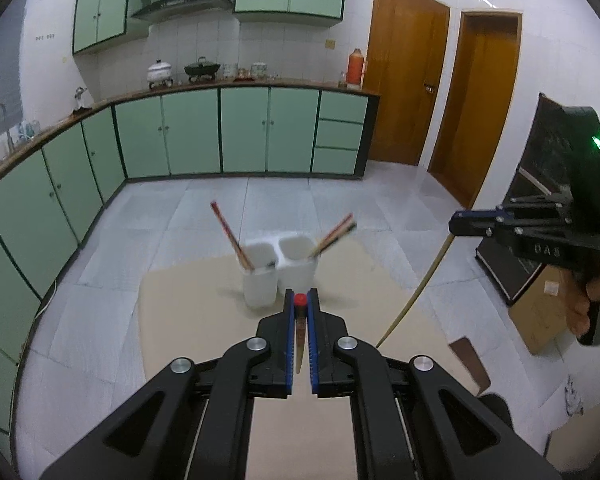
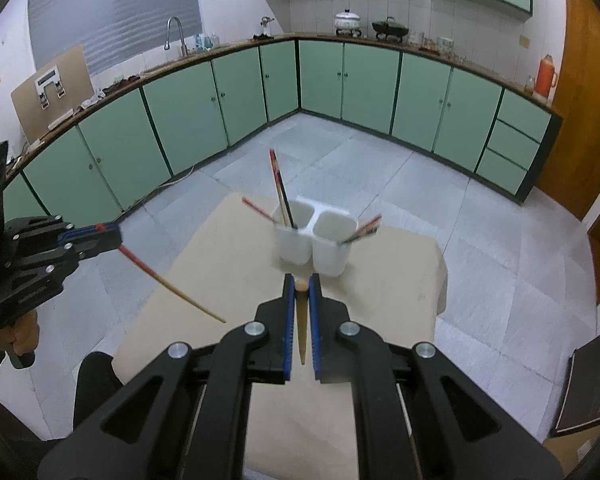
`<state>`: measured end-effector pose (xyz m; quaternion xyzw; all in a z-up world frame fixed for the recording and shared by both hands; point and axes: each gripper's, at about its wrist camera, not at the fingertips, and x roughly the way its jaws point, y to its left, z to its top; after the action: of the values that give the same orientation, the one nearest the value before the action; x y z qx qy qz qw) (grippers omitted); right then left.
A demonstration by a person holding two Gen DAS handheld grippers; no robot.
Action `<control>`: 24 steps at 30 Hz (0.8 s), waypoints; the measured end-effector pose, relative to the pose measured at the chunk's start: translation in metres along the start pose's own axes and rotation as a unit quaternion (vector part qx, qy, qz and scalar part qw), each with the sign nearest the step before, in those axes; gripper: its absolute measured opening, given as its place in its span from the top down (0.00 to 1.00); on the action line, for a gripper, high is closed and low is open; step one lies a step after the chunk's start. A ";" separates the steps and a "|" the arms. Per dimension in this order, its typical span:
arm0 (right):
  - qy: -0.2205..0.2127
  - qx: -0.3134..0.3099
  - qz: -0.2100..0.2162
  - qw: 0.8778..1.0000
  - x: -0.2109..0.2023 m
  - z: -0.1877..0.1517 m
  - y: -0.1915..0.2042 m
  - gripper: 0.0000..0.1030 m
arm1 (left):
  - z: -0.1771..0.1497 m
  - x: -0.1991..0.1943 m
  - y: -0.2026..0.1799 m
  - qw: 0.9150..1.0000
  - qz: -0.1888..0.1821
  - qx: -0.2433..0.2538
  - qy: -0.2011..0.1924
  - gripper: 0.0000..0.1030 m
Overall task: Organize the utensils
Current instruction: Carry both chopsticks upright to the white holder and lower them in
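A white two-compartment holder (image 1: 278,276) (image 2: 314,244) stands on a beige-covered table (image 1: 188,320) (image 2: 220,264). Red and dark chopsticks (image 1: 230,236) (image 2: 280,188) lean out of one compartment, and more chopsticks (image 1: 334,234) (image 2: 362,230) out of the other. My left gripper (image 1: 300,294) (image 2: 116,236) is shut on a red-ended chopstick (image 1: 299,332) (image 2: 168,286), raised above the table in front of the holder. My right gripper (image 2: 301,278) (image 1: 456,226) is shut on a pale wooden chopstick (image 2: 301,336) (image 1: 416,288), also held above the table.
Green base cabinets (image 1: 192,136) (image 2: 380,88) line the far walls under a wooden counter with pots. Wooden doors (image 1: 404,88) stand at the right. A black cabinet (image 1: 540,184) and a cardboard box (image 1: 540,312) sit beside the table. A hand (image 1: 584,304) holds the right gripper's handle.
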<state>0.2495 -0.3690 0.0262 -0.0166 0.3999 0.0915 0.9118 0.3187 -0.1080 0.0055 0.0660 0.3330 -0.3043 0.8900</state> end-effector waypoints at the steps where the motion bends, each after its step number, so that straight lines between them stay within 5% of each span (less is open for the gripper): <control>1: -0.003 0.000 -0.001 1.000 -0.004 0.007 0.000 0.94 | 0.009 0.000 0.001 1.000 -0.001 -0.003 -0.003 0.94; 13: -0.029 0.015 -0.011 0.999 -0.008 0.082 -0.017 0.94 | 0.092 0.024 0.021 0.999 0.035 -0.017 -0.027 0.94; 24: -0.041 0.030 -0.024 0.998 0.029 0.138 -0.035 0.94 | 0.143 0.088 0.053 0.997 0.049 -0.057 -0.020 0.94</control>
<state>0.3754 -0.3851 0.0970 0.0051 0.3643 0.0582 0.9295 0.4808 -0.1551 0.0558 0.0254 0.3284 -0.2417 0.9127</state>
